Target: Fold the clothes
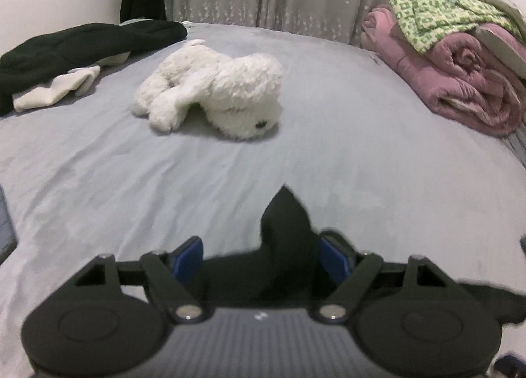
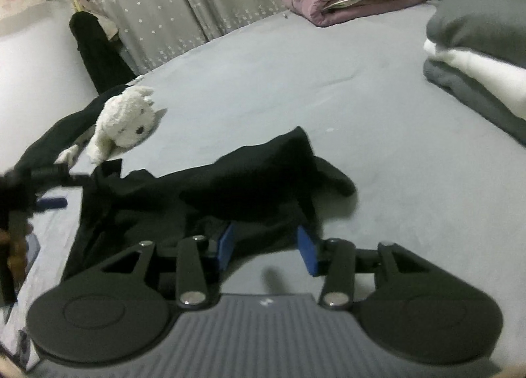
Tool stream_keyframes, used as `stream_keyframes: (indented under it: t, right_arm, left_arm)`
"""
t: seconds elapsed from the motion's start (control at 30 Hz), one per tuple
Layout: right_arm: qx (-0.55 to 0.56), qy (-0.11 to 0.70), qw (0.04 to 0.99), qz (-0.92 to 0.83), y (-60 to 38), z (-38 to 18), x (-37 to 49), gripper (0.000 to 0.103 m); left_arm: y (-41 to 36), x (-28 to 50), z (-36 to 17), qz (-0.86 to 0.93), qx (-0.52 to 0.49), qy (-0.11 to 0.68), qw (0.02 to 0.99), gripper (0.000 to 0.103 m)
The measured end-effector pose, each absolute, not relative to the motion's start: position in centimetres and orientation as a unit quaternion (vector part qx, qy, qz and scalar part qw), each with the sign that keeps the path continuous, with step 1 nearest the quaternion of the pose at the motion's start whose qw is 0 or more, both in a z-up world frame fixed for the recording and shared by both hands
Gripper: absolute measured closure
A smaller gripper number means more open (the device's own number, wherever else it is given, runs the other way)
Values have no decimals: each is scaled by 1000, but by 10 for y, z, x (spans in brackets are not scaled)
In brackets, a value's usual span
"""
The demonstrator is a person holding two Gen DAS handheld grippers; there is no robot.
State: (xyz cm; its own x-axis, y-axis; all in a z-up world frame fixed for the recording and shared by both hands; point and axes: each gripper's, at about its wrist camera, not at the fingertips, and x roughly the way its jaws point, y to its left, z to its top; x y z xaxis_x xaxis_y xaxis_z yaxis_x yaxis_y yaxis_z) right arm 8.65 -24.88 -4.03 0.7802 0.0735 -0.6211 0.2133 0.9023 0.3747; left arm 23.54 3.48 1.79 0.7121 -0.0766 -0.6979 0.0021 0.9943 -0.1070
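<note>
A black garment (image 2: 230, 180) lies crumpled on the grey bed sheet (image 2: 296, 82). My right gripper (image 2: 267, 248) is open just in front of it; the cloth's near edge lies between the blue pads (image 2: 227, 246), which do not press on it. In the left wrist view a peak of the same black garment (image 1: 286, 230) stands between the jaws of my left gripper (image 1: 261, 259), close to the right pad (image 1: 335, 259). The jaws are wide apart, so it is open. The left gripper (image 2: 49, 180) also shows blurred at the far left of the right wrist view.
A white plush toy (image 1: 213, 95) lies mid-bed. Dark clothes (image 1: 65, 45) and a pale cloth (image 1: 56, 88) are heaped at the far left. A pink quilt (image 1: 460, 82) under a green patterned cloth (image 1: 437, 12) sits far right. Folded grey and white items (image 2: 480, 59) are stacked right.
</note>
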Motion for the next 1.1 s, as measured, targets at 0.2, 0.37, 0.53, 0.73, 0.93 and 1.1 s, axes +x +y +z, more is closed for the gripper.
stream_keyframes:
  t: [0.2,0.37,0.53,0.73,0.93,1.1]
  right_arm:
    - [217,337,915,-42,-252,-45,90,55]
    - [212,335,917,-40,-252,-43,89,55]
    - [211,334,918,-39,-253,-43,90,55]
    - [210,333,919,-37,-254,-43,92,55]
    - [213,329,919,-35,-254,-38,90,55]
    - [214,324,921,-36,-255,-35,89,55]
  left_arm:
    - [30,270,4,5,-49,410,911,76]
    - [44,271,13,48,-31,384,921,99]
    - [82,264,27,99,-25,356,929,99]
    - [131,256,29,162,-26,357,920,99]
    - [164,241,25,221,-5,390,894,99]
    - [187,230,22,232,-14,424,875,99]
